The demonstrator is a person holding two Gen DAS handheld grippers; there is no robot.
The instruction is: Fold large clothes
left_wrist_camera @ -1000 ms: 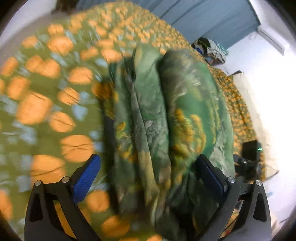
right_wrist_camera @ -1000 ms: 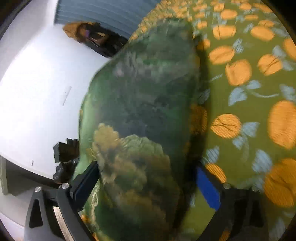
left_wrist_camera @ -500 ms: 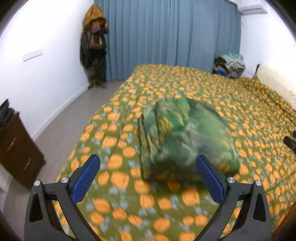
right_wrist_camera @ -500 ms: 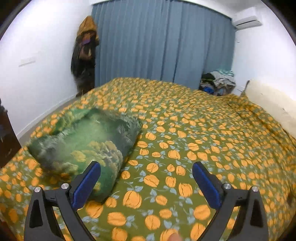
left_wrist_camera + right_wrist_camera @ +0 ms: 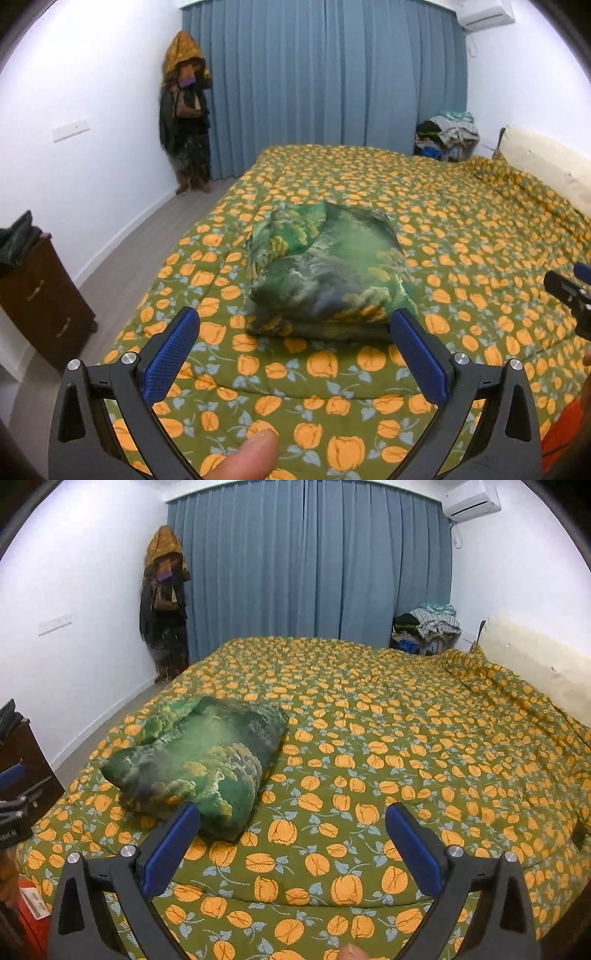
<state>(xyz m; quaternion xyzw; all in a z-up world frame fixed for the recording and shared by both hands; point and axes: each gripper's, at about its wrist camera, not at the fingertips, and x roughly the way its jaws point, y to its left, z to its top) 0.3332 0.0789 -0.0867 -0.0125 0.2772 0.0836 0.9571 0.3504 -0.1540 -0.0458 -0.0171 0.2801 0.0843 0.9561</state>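
A folded green garment with a landscape print (image 5: 328, 273) lies as a thick bundle on the bed's near left part; it also shows in the right wrist view (image 5: 199, 760). My left gripper (image 5: 295, 332) is open and empty, held back from the bundle's near edge. My right gripper (image 5: 291, 830) is open and empty, to the right of the bundle above the bedspread. The right gripper's tip shows at the right edge of the left wrist view (image 5: 569, 295), and the left gripper's side at the left edge of the right wrist view (image 5: 14, 797).
The bed carries a green bedspread with orange pumpkins (image 5: 406, 738). A dark wooden cabinet (image 5: 40, 295) stands left of the bed. Coats hang in the corner (image 5: 184, 110) by blue curtains (image 5: 310, 572). A clothes pile (image 5: 428, 627) sits at the far right.
Both grippers were tight around the folded garment, then pulled back and up from it. The garment now lies free on the bed.
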